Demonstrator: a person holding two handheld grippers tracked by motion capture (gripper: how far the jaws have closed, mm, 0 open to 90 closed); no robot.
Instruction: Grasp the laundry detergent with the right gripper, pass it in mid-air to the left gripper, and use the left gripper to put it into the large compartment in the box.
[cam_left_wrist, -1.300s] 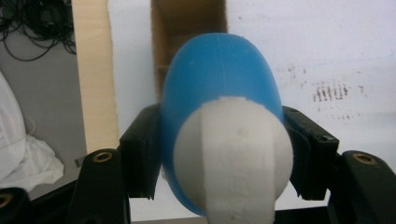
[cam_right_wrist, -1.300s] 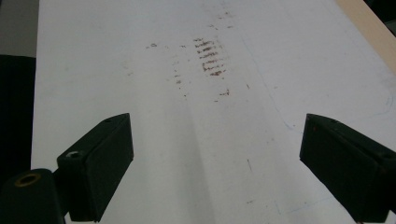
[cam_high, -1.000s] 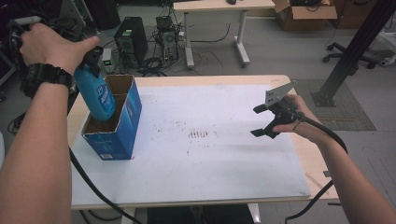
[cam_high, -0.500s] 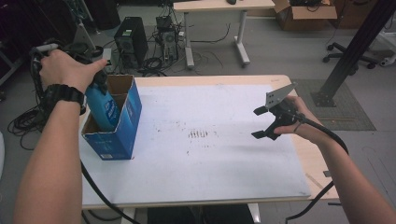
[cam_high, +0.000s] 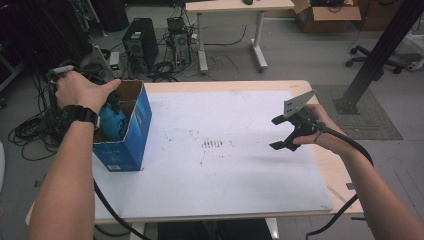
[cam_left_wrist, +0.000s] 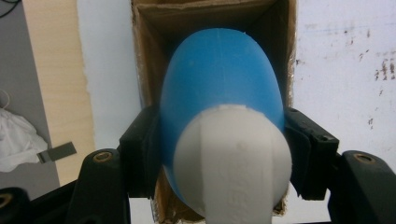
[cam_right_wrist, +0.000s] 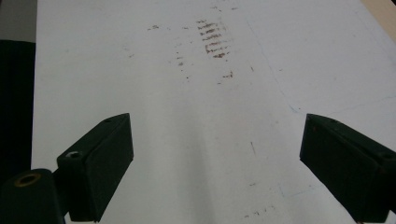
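Observation:
A blue bottle with a white cap (cam_left_wrist: 219, 98) stands partly inside the open blue cardboard box (cam_high: 131, 134) at the table's left. My left gripper (cam_left_wrist: 219, 154) is shut on the bottle, its jaws pressed to both sides just below the cap. In the high view the bottle (cam_high: 113, 121) shows inside the box under the left hand. My right gripper (cam_high: 281, 134) hovers open above the right part of the white sheet (cam_high: 220, 150), nothing between its fingers (cam_right_wrist: 100, 163).
The white sheet (cam_right_wrist: 205, 116) carries a patch of brown marks (cam_high: 214, 144) near its middle. Bare wooden table edge (cam_high: 335, 175) shows at the right. Beyond the table stand a computer tower (cam_high: 140, 42), cables and another desk (cam_high: 235, 7).
My left gripper has lowered the blue bottle down into the box. The right gripper has stayed open in place.

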